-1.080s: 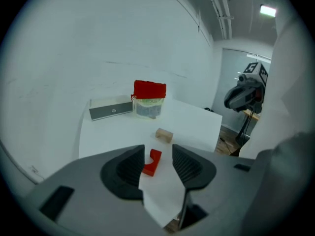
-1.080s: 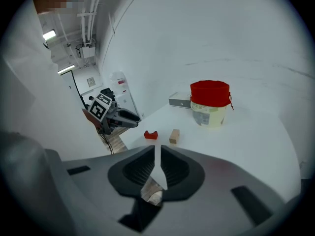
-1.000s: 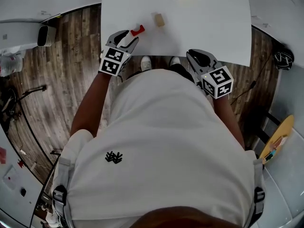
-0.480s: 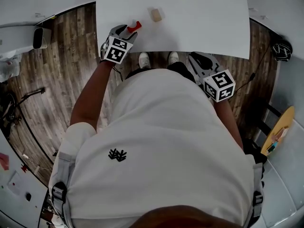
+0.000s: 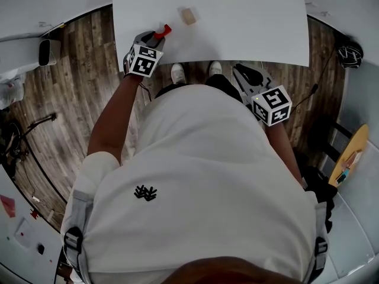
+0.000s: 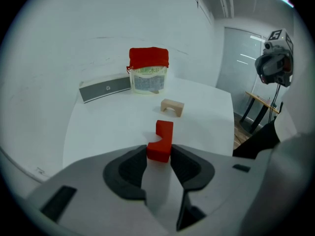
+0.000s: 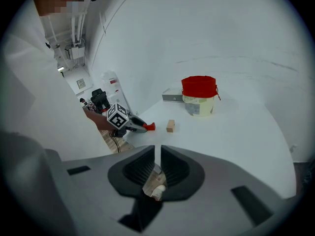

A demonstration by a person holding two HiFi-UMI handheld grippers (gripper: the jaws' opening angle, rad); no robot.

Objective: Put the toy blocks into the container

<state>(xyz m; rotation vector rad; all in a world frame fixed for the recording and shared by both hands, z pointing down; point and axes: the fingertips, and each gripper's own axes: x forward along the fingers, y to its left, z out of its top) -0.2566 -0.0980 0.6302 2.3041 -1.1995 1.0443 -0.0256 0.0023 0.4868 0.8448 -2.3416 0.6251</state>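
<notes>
Lowered toward the near left corner of the white table (image 5: 249, 22) since a second ago, the left gripper (image 5: 158, 35) has just been closing its jaws, which now clamp the red block (image 6: 162, 139). The red-topped container (image 6: 148, 77) stands by the far edge. The right gripper (image 7: 157, 151) hangs off the near edge, jaws together and empty. A tan arch block (image 5: 188, 15) lies between red block and container.

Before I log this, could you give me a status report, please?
Left gripper just closing on red block. Right gripper shut, empty. Container ahead, tan block between.
</notes>
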